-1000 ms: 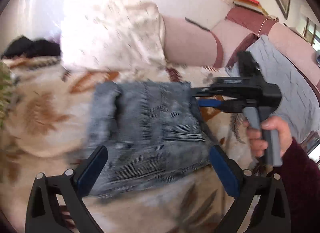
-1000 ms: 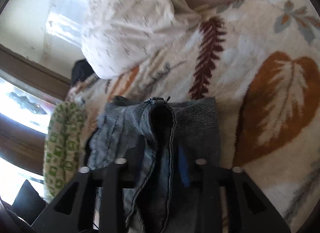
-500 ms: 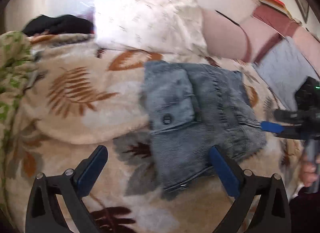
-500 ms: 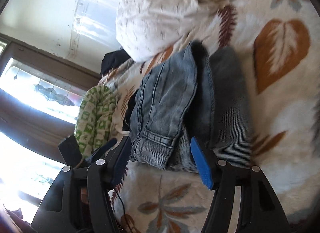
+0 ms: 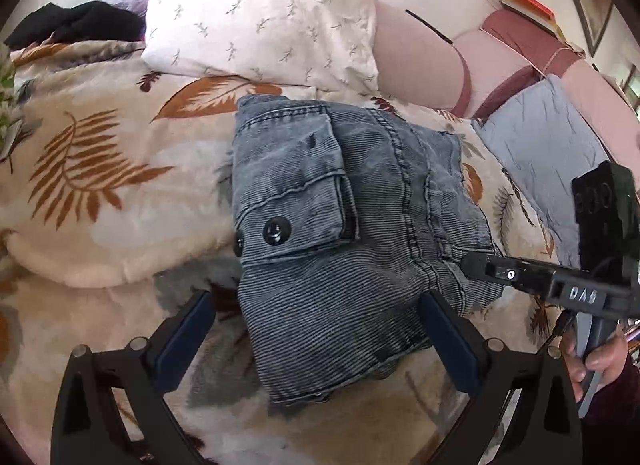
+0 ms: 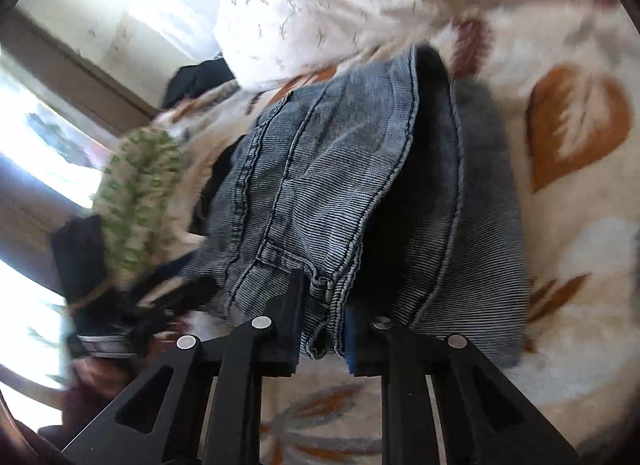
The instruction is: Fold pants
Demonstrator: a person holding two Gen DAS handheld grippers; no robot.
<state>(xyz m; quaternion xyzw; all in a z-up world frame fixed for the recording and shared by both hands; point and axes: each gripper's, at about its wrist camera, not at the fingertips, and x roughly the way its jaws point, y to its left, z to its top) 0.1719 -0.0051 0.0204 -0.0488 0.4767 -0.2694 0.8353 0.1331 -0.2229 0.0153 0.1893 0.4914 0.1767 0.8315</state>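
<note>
1. Two changes stand out: half a second ago the right gripper (image 6: 320,329) had its fingers spread over the near edge of the pants (image 5: 344,233); now they are drawn in on a hem of the upper layer, and the left wrist view has pulled back to show the whole bundle
2. Pants lie as a compact folded stack on the leaf-print blanket (image 5: 100,193), just below the white pillow (image 5: 264,13), pocket flap and snap facing up
3. By my reading the folding is nearly done, and the pinch looks like a last tuck or straightening of that edge
4. Left gripper (image 5: 316,329) is spread wide, its blue pads (image 5: 188,341) either side of the stack's near end; whether they touch the cloth I cannot tell, and it holds nothing
5. Right gripper reaches in from the right side of the stack, nipping denim between nearly closed fingers
</note>
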